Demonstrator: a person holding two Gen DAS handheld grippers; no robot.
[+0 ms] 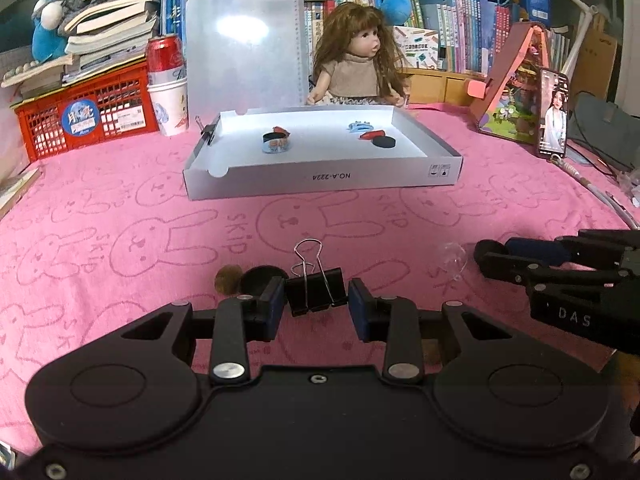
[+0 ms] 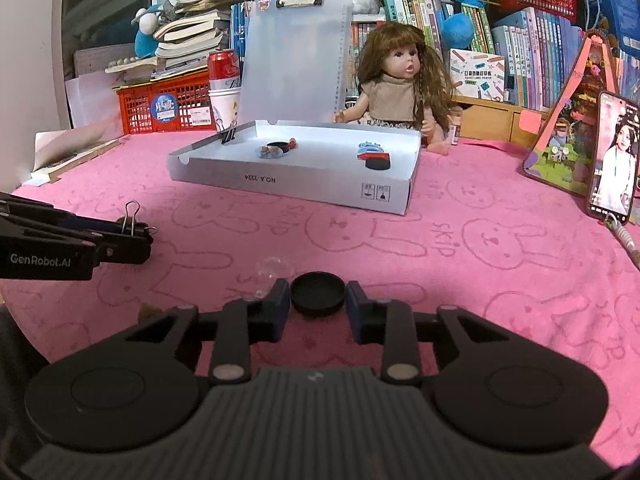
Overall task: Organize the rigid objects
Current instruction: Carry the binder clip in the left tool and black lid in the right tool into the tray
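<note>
In the left wrist view my left gripper [image 1: 316, 300] is shut on a black binder clip [image 1: 315, 292] just above the pink towel. A black round lid [image 1: 262, 278] and a brown disc [image 1: 228, 280] lie by its left finger. In the right wrist view my right gripper [image 2: 318, 300] is shut on a black round lid [image 2: 318, 294]; it also shows at the right of the left wrist view [image 1: 490, 254]. A white shallow box [image 1: 320, 178] ahead holds a tape roll [image 1: 276, 142], a black disc [image 1: 384, 142] and small red and blue pieces.
A clear plastic dome [image 2: 274, 268] lies on the towel between the grippers. A doll [image 1: 360, 56], a translucent clipboard [image 1: 244, 44], a red crate [image 1: 86, 114], a can on cups [image 1: 166, 80], a phone [image 1: 554, 114] and bookshelves stand behind the box.
</note>
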